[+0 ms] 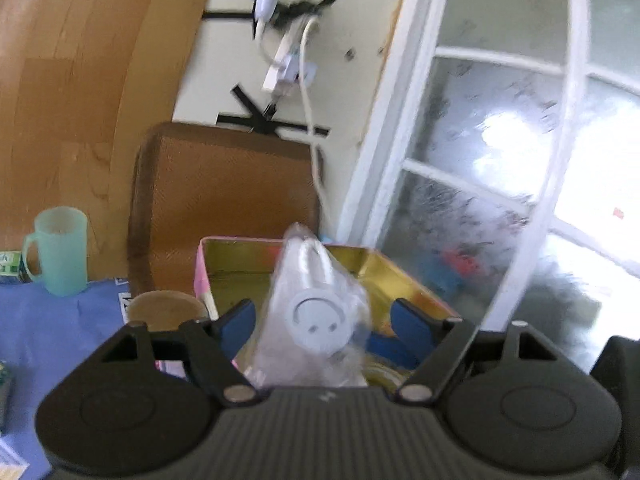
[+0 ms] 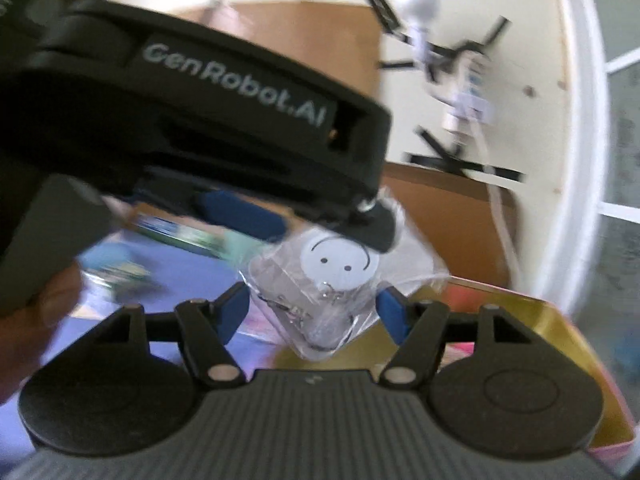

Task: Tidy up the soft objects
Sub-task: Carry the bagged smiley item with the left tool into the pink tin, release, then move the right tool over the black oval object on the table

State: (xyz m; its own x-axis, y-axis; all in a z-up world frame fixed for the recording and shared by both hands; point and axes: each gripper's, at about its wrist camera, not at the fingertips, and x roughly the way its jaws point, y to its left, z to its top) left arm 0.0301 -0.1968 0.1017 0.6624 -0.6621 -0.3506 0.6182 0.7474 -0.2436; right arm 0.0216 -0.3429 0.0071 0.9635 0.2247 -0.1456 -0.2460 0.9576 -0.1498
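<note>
The left gripper [image 1: 323, 320] has its jaws partly apart, with a clear plastic bag [image 1: 316, 312] standing between the blue pads. The bag holds a white disc with a smiley face [image 1: 318, 322]. Whether the pads actually press on the plastic is hard to tell, since a gap shows on either side of the bag.

The right gripper [image 2: 314, 312] also has its jaws partly apart, with the same bag [image 2: 332, 280] between them; its crumpled lower end hangs down between the pads, and contact cannot be made out here either. In the right wrist view the left gripper [image 2: 296, 220] crosses from the upper left and reaches the top of the bag, covering its upper edge. A hand [image 2: 36, 312] shows at the left edge, cut off and blurred.

Just beyond the bag is an open tin box [image 1: 360, 264] with a gold inside and pink outer walls; the bag is above its near side. Left of the box stands a round brown lid or jar top [image 1: 164, 306], partly hidden by the gripper. Farther left, a pale green mug [image 1: 60, 250] stands on the blue-covered surface [image 1: 60, 328]. A brown chair back [image 1: 224, 200] rises behind the box. On the far wall, a white cable and plugs [image 1: 288, 68] are taped up with black strips. A window with white bars [image 1: 500, 160] fills the right side. Both views are blurred, and small items on the surface cannot be identified.
</note>
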